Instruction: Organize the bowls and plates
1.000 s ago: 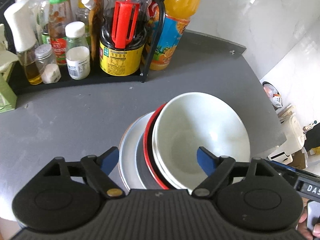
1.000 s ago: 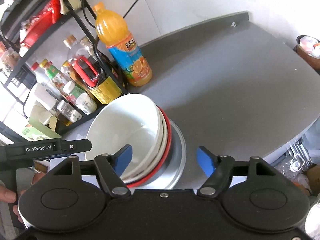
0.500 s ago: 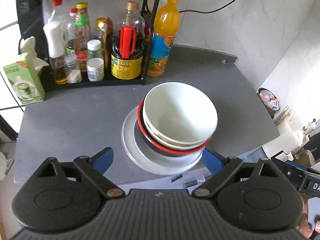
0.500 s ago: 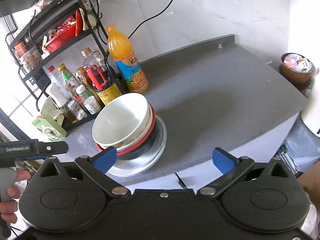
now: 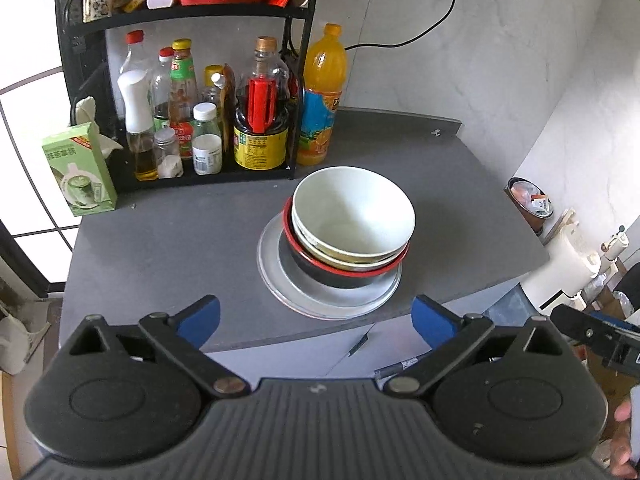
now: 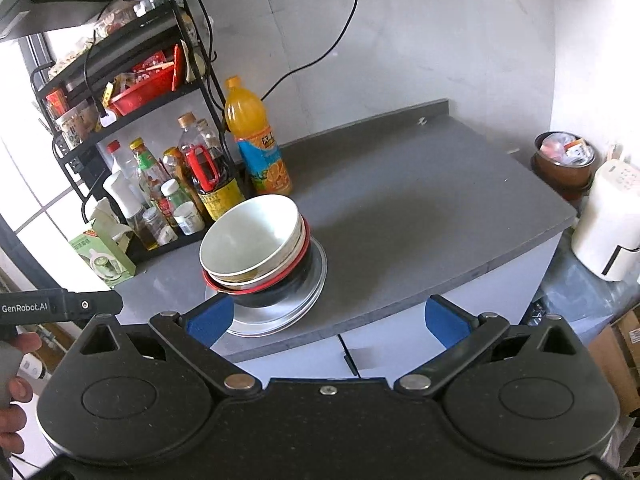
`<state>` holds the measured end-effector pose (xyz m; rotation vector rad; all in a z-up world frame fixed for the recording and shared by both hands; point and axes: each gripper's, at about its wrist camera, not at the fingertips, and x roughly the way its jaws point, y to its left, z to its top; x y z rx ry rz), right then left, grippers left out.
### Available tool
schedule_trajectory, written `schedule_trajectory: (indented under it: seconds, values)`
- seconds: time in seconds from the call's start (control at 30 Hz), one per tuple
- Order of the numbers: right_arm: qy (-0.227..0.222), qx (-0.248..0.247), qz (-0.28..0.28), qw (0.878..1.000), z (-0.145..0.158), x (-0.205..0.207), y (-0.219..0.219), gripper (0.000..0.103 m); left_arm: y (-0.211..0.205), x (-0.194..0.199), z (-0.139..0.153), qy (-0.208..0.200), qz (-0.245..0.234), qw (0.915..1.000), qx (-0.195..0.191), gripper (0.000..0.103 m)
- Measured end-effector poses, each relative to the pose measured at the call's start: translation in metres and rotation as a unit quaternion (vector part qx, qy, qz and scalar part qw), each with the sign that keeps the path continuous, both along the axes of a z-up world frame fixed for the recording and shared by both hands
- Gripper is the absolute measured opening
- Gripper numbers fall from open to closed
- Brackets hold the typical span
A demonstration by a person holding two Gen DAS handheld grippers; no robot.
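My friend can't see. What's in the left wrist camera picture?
A stack of bowls, white on top and black with a red rim below, sits on silver plates on a grey counter. Behind stand a rack of sauce bottles and an orange drink bottle. The left gripper is open and empty.

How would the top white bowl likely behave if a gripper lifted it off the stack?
The white bowl looks glazed and rigid, so probably slippery between pads and breakable if dropped. It sits nested, slightly off-centre, in the bowls below, so it may drag or tilt them. Likely light enough for a rim grip.
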<state>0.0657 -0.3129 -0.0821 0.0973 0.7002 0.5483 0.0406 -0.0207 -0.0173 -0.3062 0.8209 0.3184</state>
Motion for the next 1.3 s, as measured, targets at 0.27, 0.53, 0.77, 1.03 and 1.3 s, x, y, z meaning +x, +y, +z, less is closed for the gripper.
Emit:
schedule_trajectory:
  seconds: [0.27, 0.53, 0.77, 1.03, 1.3]
  values:
    - [-0.018, -0.003, -0.027, 0.999, 0.003, -0.037, 0.011, 0.103, 0.015, -0.028, 0.003, -0.009, -0.03, 0.9995, 0.004, 0.102]
    - [-0.031, -0.011, -0.048, 0.998, 0.005, -0.069, 0.025, 0.103, 0.024, -0.05, 0.005, -0.01, -0.062, 0.9977, 0.024, 0.103]
    - [-0.023, -0.011, -0.051, 0.998, 0.002, -0.087, 0.035, 0.103, 0.027, -0.063, -0.001, 0.0, -0.087, 0.9958, 0.029, 0.103]
    - [-0.018, -0.005, -0.054, 0.998, 0.001, -0.103, 0.041, 0.103, 0.026, -0.074, -0.004, 0.003, -0.084, 0.9956, 0.041, 0.103]
    - [-0.023, -0.017, -0.065, 0.997, 0.002, -0.113, 0.043, 0.103, 0.018, -0.084, -0.004, 0.003, -0.09, 0.9946, 0.051, 0.102]
